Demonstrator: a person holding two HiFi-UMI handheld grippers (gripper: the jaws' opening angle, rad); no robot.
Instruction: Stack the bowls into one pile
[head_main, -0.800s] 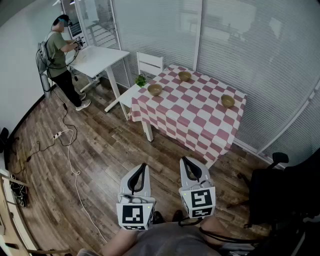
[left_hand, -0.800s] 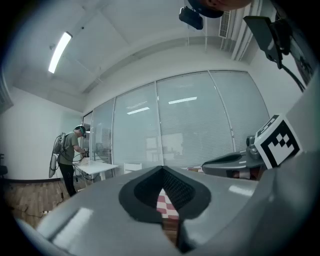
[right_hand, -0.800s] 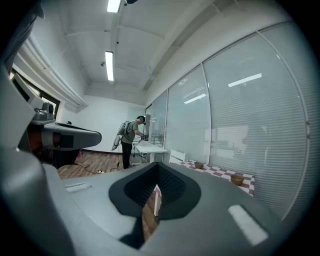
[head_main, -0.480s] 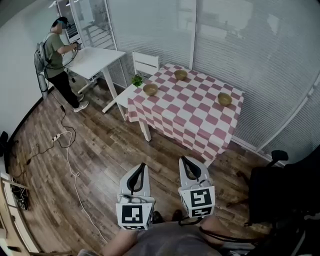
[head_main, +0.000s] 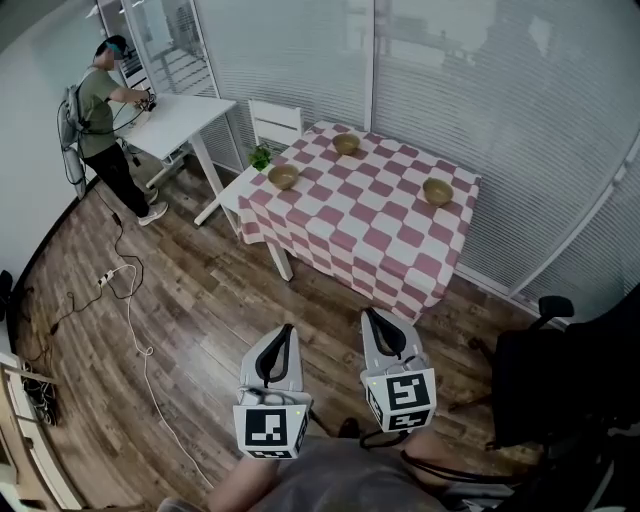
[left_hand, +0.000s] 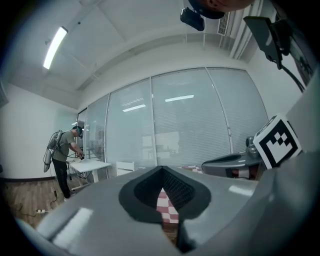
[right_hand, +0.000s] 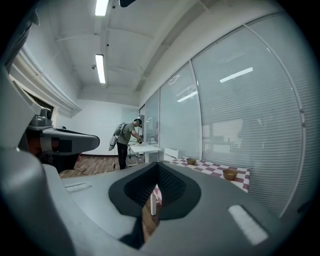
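Bowl (head_main: 283, 177), brown, upright, near left corner of desk (head_main: 360, 235) draped in red-and-white checked cloth; second bowl (head_main: 346, 144) at far edge, near the first; third bowl (head_main: 437, 191) toward right edge, well apart from both; none stacked. Left gripper (head_main: 284, 332) and right gripper (head_main: 374, 320) held side by side low over wooden floor (head_main: 200, 290), well short of desk, pointed toward it. Fingers (left_hand: 100, 210) of left gripper pressed together at tips, nothing between; fingers (right_hand: 215, 210) of right gripper likewise closed and empty. White chair (head_main: 275, 120) and small green plant (head_main: 260, 155) just beside desk's left corner. White desk (head_main: 190, 112) beyond, person (head_main: 95, 105) with backpack standing at it. White cable (head_main: 135, 320) trailing across floor. Black office chair (head_main: 545, 385) at right. Glass wall with blinds (head_main: 450, 80) behind desk.
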